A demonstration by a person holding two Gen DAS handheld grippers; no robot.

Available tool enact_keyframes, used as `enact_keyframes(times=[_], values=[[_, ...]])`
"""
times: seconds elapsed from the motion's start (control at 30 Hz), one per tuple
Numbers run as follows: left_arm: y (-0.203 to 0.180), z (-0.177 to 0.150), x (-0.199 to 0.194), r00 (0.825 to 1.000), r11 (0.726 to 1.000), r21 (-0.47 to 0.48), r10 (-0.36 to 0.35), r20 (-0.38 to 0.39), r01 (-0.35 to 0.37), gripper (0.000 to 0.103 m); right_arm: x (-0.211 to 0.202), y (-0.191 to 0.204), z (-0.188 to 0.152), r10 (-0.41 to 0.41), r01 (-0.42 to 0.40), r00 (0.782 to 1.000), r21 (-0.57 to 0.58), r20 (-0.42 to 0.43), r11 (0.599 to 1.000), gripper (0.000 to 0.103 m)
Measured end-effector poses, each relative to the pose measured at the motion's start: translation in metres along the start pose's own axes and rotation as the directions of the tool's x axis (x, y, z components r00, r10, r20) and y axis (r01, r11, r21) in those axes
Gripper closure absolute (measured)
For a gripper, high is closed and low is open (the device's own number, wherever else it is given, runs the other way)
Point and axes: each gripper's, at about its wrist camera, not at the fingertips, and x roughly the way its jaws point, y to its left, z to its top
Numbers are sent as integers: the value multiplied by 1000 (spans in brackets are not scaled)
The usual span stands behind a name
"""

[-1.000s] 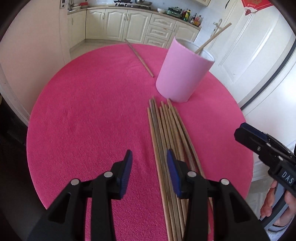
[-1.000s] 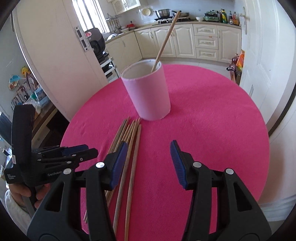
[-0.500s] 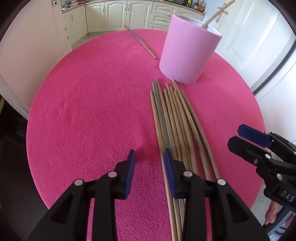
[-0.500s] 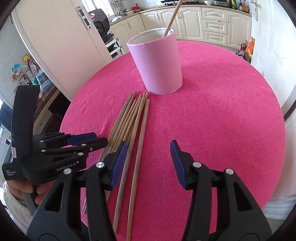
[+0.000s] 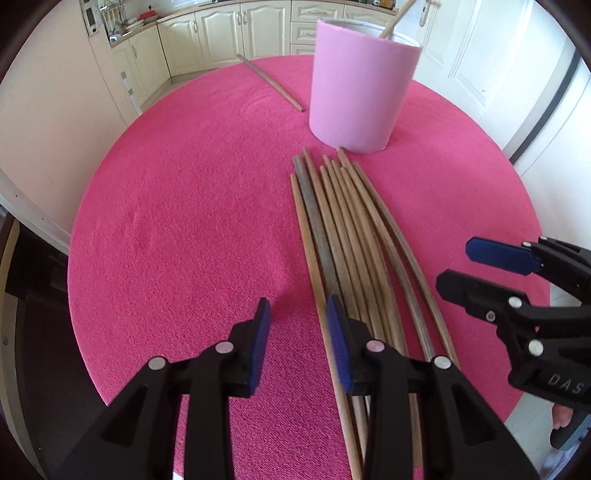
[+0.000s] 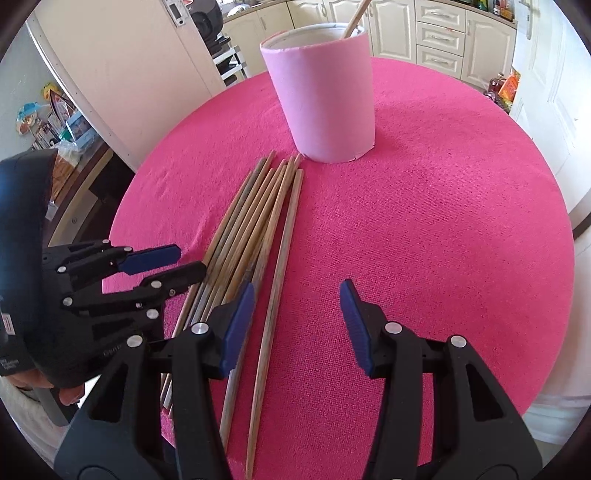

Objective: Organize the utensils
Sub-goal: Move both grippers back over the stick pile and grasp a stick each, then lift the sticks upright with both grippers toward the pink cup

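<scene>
**Over the sticks, both claws empty**

Between the left claw's [image 5: 298, 326] pads lies bare pink cloth [image 5: 184, 229]; its jaws stand at a narrow gap and grip nothing. Its right pad sits over the leftmost of the sticks [image 5: 343, 236], which lie side by side in a bundle running away from the claw toward the cup [image 5: 360, 88].

Off to that claw's right, the right claw [image 6: 297, 314] hangs with a wider gap, also empty. One stick of the bundle passes just inside its left pad; the others lie under and left of that pad. Bare cloth fills the remainder of its gap.

Ahead of both claws, the bundle's far tips end just short of the cup, which stands upright with one stick [image 6: 354, 16] leaning inside it. Left of the cup, from the left claw, a lone stick [image 5: 271, 83] lies apart on the cloth. Beyond the table stand cabinets [image 5: 229, 33].
</scene>
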Motion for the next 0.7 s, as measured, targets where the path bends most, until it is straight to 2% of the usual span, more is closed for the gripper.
enact_keyframes(times=[0.03, 0.17, 0.2, 0.23, 0.33, 0.4, 0.53, 0.6, 0.63, 0.7], values=[[1, 2, 2, 1000, 1000, -14, -16, -13, 15, 71, 1, 1, 1, -3, 3, 1000, -4, -8, 1000, 55], [-6, 6, 8, 999, 999, 11, 38, -11, -38, 72, 5, 3, 3, -10, 9, 1000, -14, -29, 1000, 56], [-3, 7, 8, 1000, 1000, -8, 29, -6, -29, 78, 7, 4, 3, -15, 14, 999, -18, -37, 1000, 61], [1, 8, 6, 1000, 999, -28, 22, -2, -22, 89, 8, 6, 4, -22, 21, 999, -25, -45, 999, 68], [17, 8, 7, 1000, 996, -89, -25, 2, 25, 96, 12, 14, 7, -41, 37, 997, -56, -60, 998, 70], [23, 8, 6, 999, 993, -107, -44, 9, 45, 97, 15, 19, 8, -55, 50, 996, -75, -66, 996, 72], [29, 7, 3, 997, 988, -134, -69, 26, 72, 97, 24, 27, 12, -85, 75, 992, -108, -89, 991, 85], [33, 6, 4, 996, 986, -146, -80, 31, 84, 97, 24, 26, 13, -81, 71, 993, -107, -89, 992, 89], [36, 5, 3, 996, 984, -154, -87, 34, 92, 97, 25, 25, 14, -83, 73, 992, -106, -93, 992, 94], [36, 2, -2, 994, 981, -166, -99, 49, 105, 97, 27, 21, 12, -74, 64, 993, -100, -96, 993, 96]])
